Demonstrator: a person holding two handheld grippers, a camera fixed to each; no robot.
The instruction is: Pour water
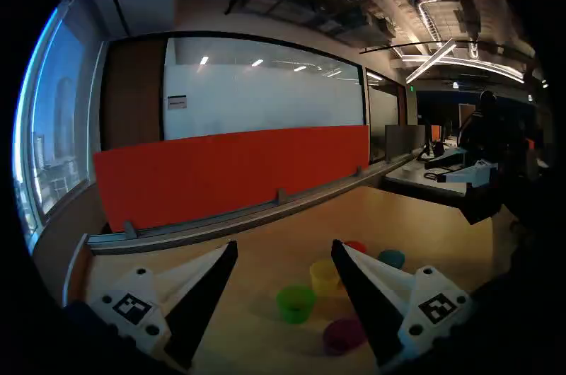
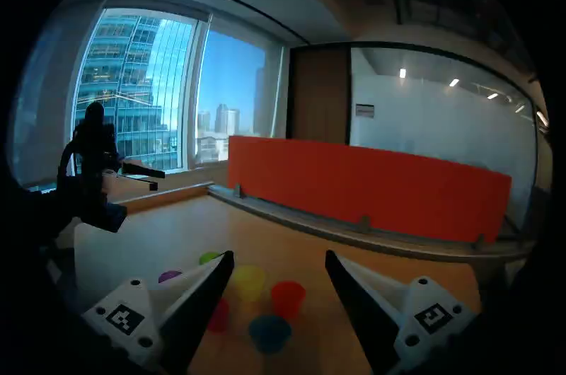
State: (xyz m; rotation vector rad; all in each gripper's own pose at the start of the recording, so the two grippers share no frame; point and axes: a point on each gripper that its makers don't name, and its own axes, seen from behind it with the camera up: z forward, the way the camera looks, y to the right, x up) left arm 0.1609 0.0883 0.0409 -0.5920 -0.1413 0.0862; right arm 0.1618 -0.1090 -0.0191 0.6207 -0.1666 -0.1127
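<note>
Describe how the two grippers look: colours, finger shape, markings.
The left gripper and right gripper look alike. Each has two white, wedge-shaped fingers that taper to a point, with black inner faces. Each finger carries a square black-and-white marker near its base, with a few small round holes beside it.

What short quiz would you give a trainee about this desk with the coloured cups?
1. True or false: the left gripper and the right gripper are both open and hold nothing.
2. Which colour is the divider panel behind the desk? A blue, B orange-red, C green.
3. Fill in: in the left gripper view, the yellow cup stands between the green cup and the ___ cup.
Key: 1 true; 2 B; 3 red cup.
</note>
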